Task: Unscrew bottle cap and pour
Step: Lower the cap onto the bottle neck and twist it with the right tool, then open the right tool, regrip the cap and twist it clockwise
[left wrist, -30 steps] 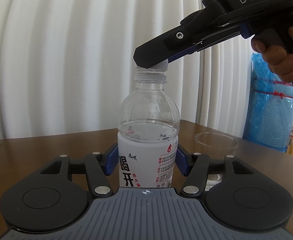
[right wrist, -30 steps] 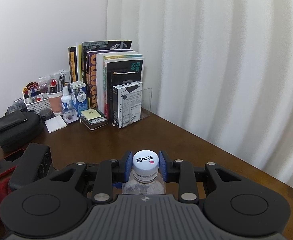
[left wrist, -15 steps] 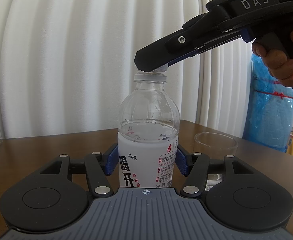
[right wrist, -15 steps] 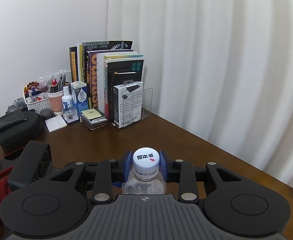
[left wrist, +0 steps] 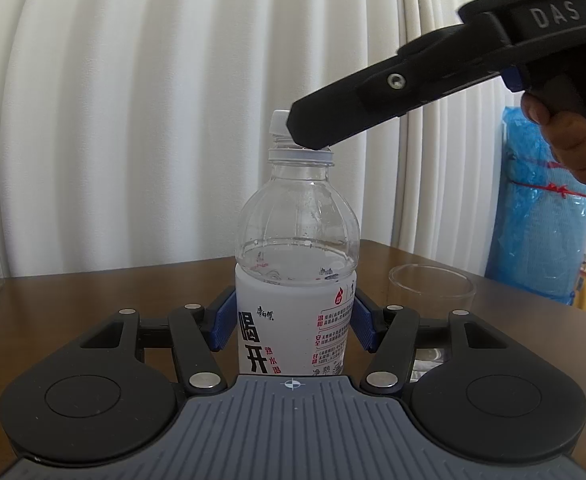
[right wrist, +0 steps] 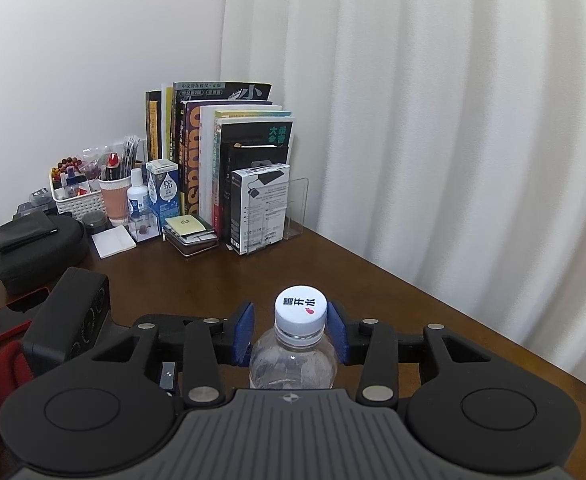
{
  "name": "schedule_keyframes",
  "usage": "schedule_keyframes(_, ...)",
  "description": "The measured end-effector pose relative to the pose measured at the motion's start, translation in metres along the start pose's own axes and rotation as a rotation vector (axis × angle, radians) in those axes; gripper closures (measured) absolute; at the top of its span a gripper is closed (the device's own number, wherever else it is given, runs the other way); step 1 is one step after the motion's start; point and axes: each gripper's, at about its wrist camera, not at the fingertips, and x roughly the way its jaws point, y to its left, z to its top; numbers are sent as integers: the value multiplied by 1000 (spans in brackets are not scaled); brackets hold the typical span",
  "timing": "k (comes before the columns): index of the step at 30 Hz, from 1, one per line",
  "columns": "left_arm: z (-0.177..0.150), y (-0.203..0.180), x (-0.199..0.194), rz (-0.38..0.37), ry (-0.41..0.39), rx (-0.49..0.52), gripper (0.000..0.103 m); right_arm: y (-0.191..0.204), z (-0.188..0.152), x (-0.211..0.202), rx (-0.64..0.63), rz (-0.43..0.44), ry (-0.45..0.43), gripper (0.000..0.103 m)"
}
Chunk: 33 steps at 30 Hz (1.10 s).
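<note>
A clear water bottle with a white label stands upright on the brown table, about half full. My left gripper is shut on its labelled body. The white cap sits tilted on the bottle neck, and shows in the left wrist view. My right gripper reaches over the bottle top from the right; its blue pads stand apart on either side of the cap with a gap, so it is open. An empty clear glass stands right of the bottle.
Books, a white box, a basket of small items and a black pouch crowd the table's far left corner. White curtains hang behind. A blue bag stands off the table's right side.
My right gripper's pads have spread apart from the cap and the gripper has pulled back to the right. The cap now stands higher and tilted on the neck. The left gripper has not moved.
</note>
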Motion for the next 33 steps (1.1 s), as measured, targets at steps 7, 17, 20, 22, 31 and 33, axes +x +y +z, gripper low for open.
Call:
schedule_keyframes(7,0,2,1,-3,-1,0,44,4,-2,-5,-15,-7,2,57)
schedule_keyframes(17,-1,1,0,-8,1,-3,44,2,4,4,-13,-24,-18,53)
schedule_keyframes(20,-1,2,0,-9,1,-5,44,2,3,4,-10,-19,-18,53)
schedule_keyframes(22,-1,2,0,-9,2,-6,44,3,2,3,-10,-17,-19,53)
schedule_keyframes(31,-1,2,1,-8,4,-5,44,8,-2,-3,-11,-18,-19,51)
schedule_keyframes(33,-1,1,0,-9,4,-4,44,9,-3,-5,-10,-16,-19,51)
